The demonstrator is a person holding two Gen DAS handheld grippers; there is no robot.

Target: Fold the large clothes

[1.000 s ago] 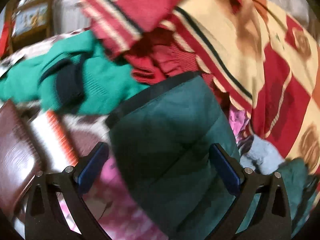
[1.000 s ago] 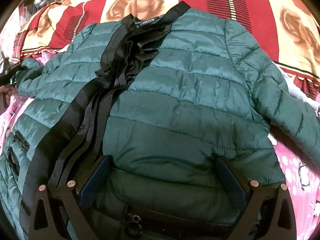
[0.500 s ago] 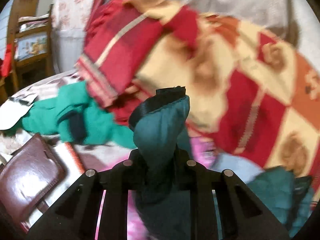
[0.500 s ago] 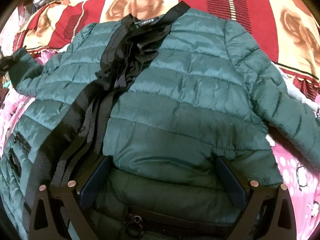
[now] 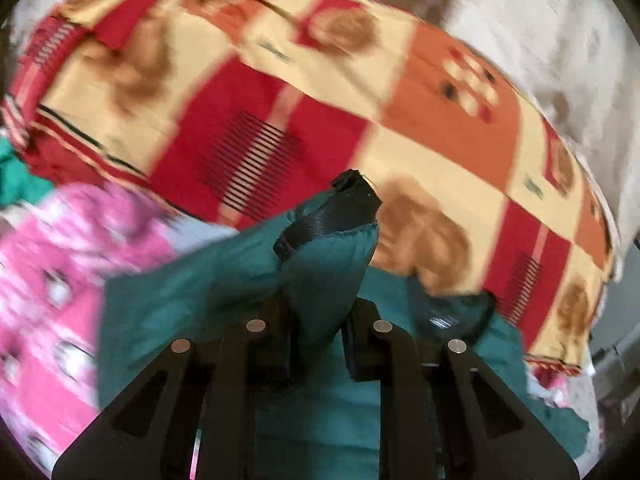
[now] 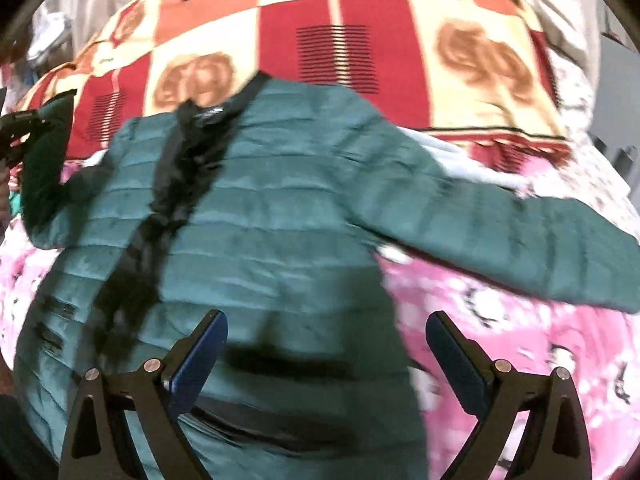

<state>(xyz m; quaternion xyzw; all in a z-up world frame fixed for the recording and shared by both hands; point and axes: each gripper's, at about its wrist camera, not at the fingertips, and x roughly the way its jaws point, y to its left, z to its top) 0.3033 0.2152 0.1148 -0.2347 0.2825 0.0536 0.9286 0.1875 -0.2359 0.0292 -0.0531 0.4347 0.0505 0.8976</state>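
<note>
A dark green quilted jacket [image 6: 264, 216] with black zip trim lies front-up on a pink patterned sheet. Its right sleeve [image 6: 520, 236] stretches out to the right. My left gripper [image 5: 320, 320] is shut on the cuff end of the other sleeve [image 5: 332, 248] and holds it lifted; the black cuff [image 5: 344, 204] sticks up past the fingers. It also shows at the far left of the right wrist view [image 6: 24, 128]. My right gripper [image 6: 326, 356] is open above the jacket's lower hem, holding nothing.
A red, cream and orange rose-patterned blanket [image 5: 360, 92] [image 6: 340, 40] lies bunched behind the jacket. The pink sheet [image 6: 520, 352] [image 5: 48, 272] covers the bed around it. A green knit garment [image 5: 16, 176] shows at the left edge.
My left gripper closed on the sleeve cuff, lifted it and swung right. My right gripper pulled back and right, away from the jacket's hem, staying open.
</note>
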